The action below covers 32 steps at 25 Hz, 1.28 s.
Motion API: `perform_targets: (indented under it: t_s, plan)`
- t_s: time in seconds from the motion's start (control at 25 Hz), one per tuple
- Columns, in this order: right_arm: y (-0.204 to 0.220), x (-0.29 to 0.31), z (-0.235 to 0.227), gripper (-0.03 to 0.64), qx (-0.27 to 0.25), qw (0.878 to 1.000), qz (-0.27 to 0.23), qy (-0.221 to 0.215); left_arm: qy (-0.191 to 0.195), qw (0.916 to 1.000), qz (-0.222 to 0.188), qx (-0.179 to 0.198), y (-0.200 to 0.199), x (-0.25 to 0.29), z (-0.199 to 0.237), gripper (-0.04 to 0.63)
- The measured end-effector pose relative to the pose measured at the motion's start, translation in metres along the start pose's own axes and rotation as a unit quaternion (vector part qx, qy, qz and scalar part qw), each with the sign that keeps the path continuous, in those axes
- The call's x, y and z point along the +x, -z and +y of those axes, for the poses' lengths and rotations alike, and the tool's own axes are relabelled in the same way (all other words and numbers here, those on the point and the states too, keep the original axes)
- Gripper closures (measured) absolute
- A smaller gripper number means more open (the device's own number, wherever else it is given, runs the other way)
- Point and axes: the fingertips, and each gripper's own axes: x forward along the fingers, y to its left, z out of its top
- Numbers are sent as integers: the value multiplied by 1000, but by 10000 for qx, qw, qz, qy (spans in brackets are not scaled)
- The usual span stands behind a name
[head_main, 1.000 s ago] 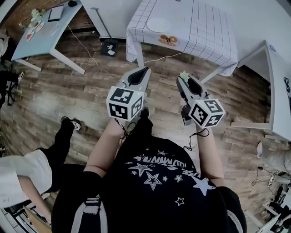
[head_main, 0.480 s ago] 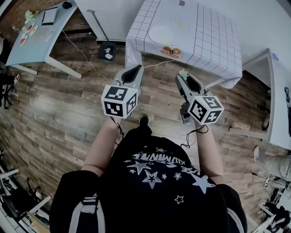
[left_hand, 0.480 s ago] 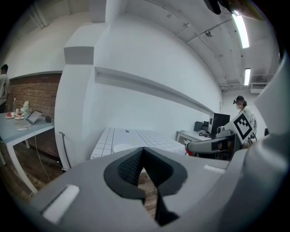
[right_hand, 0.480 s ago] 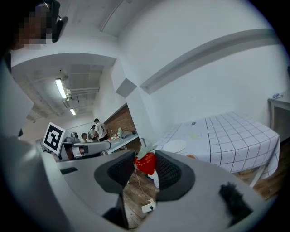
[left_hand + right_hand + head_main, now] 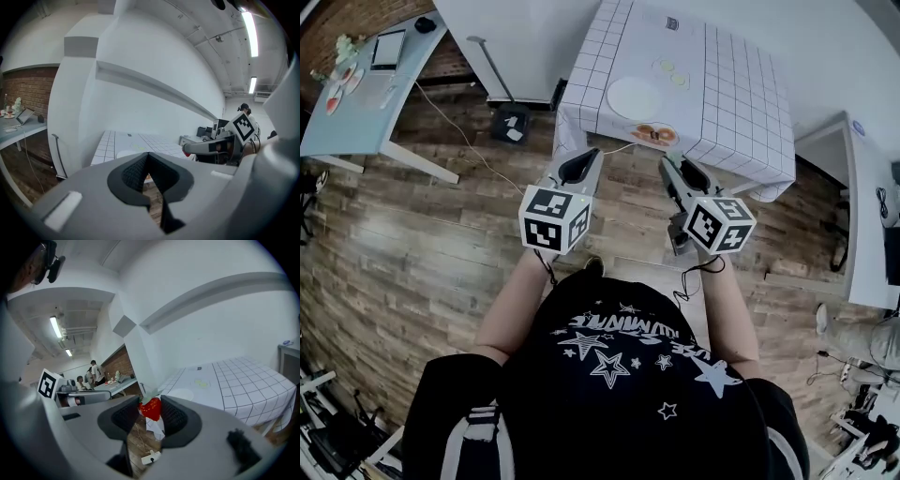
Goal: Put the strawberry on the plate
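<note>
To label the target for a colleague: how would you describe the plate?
Find the table with the checked cloth. On its near left part lies the plate: a large, plain white disc, unlike the orange pieces at the cloth's edge.

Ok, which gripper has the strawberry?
The right gripper: a red strawberry is pinched between its jaws, whereas the left gripper is shut on nothing.

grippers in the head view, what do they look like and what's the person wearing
Both the left gripper and right gripper are grey, tapering shells with black ribbed pads on the fingers. Each carries a white cube with black square markers. Thin black cables hang under them. The person wears a black short-sleeved T-shirt printed with white stars.
</note>
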Motion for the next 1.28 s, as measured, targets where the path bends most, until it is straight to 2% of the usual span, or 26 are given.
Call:
perform_targets:
  t_s: [0.2,0.4,0.56,0.68,1.0,1.28]
  plan:
    - [-9,21,3,470,109,9998,1,144,148,9998,-85,-70,-10,12,15,586]
    - [0,26,4,471,-12,9997,135,203,298,9993,-212,-21,-8,13,15,586]
    - [-1,29,-2,471,21,9997,101,210,179,9996,-181,-135,-3,12,22,586]
    - [10,32,-4,471,-5,9999,88,118,114,9997,-234,-46,7,9,20,586]
    - [3,73,-13,469,-64,9997,154,-192,-221,9994,-254,42,-7,23,49,586]
    - [-10,112,-53,469,41,9987,414,-290,-384,9993,-7,-13,-18,65,67,586]
